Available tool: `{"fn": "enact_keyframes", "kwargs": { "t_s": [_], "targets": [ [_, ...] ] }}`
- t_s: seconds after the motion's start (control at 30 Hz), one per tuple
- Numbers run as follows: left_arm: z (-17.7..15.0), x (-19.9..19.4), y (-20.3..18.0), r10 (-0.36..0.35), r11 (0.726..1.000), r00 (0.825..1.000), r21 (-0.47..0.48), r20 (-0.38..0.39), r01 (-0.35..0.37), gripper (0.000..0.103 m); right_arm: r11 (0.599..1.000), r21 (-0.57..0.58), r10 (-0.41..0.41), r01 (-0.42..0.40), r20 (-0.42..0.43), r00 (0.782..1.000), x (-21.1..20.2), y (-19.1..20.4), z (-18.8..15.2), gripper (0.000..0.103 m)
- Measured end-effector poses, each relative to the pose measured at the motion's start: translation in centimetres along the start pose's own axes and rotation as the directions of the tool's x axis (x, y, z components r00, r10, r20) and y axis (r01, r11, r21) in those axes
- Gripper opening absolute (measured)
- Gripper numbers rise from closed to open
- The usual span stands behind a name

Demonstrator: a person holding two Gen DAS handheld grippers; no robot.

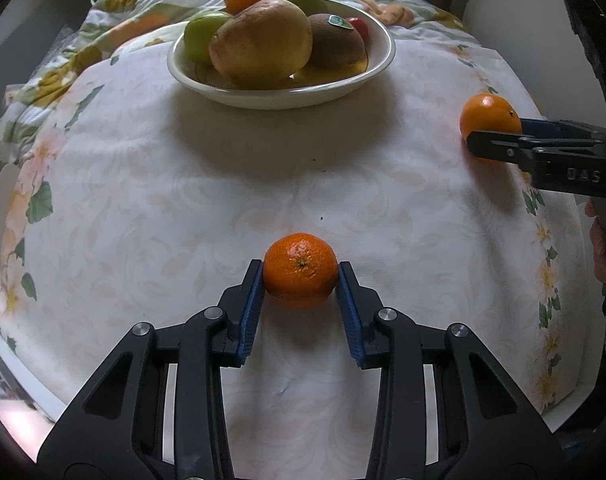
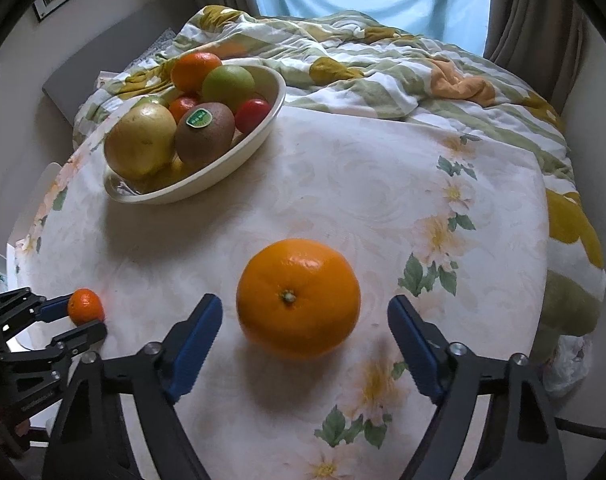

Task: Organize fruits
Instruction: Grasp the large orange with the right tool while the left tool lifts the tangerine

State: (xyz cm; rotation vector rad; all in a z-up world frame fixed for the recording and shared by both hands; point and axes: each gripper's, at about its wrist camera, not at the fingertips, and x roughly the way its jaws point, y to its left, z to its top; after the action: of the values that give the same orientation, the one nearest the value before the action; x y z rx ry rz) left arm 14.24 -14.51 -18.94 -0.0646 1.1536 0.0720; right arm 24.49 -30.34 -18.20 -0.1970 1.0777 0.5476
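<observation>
Two fruits left outside the bowl (image 1: 281, 98)
Left gripper (image 1: 301, 276) was clamped on the mandarin (image 1: 300, 269); right gripper (image 2: 305, 320) sat open around the orange (image 2: 299, 298), neither lifted yet

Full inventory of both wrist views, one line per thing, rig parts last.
mandarin: 1, orange, on the table, clamped between the left gripper's pads
orange: 1, orange, on the table between the right gripper's open jaws, pads clear of it
bowl: 1, cream, far side of the table
fruit in bowl: pear yellow-brown; kiwi brown, green sticker; 2 green fruits; 1 orange fruit at the back; small red ones, count unclear
tablecloth: 1, cream with flower border, covers the table
quilt: 1, white, green and yellow, behind the table
curtains: grey-brown, beside a blue-lit window
left gripper: black, blue pads, shut on the mandarin
right gripper: black, blue pads, open
</observation>
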Motion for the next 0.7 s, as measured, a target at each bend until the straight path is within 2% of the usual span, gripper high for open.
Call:
{"fn": "enact_keyframes", "kwargs": {
  "t_s": [0.1, 0.17, 0.43, 0.7],
  "targets": [
    [-0.1, -0.1, 0.1, 0.000, 1.000, 1.000, -0.002, 0.002, 0.000, 0.042, 1.000, -0.011, -0.006, 0.006, -0.008, 1.000, 0.4, 0.3, 0.1, 0.071],
    [-0.1, -0.1, 0.2, 0.003, 1.000, 1.000, -0.004, 0.003, -0.003, 0.042, 1.000, -0.024, -0.009, 0.009, -0.016, 1.000, 0.6, 0.5, 0.2, 0.057],
    [-0.1, -1.1, 0.7, 0.012, 1.000, 1.000, -0.013, 0.023, -0.012, 0.042, 0.999, -0.027, -0.017, 0.017, -0.014, 1.000, 0.2, 0.8, 0.2, 0.056],
    [0.6, -3.9, 1.3, 0.014, 1.000, 0.998, -0.027, 0.064, -0.012, 0.042, 0.999, -0.046, -0.009, 0.010, 0.024, 1.000, -2.4, 1.8, 0.7, 0.056]
  ]
}}
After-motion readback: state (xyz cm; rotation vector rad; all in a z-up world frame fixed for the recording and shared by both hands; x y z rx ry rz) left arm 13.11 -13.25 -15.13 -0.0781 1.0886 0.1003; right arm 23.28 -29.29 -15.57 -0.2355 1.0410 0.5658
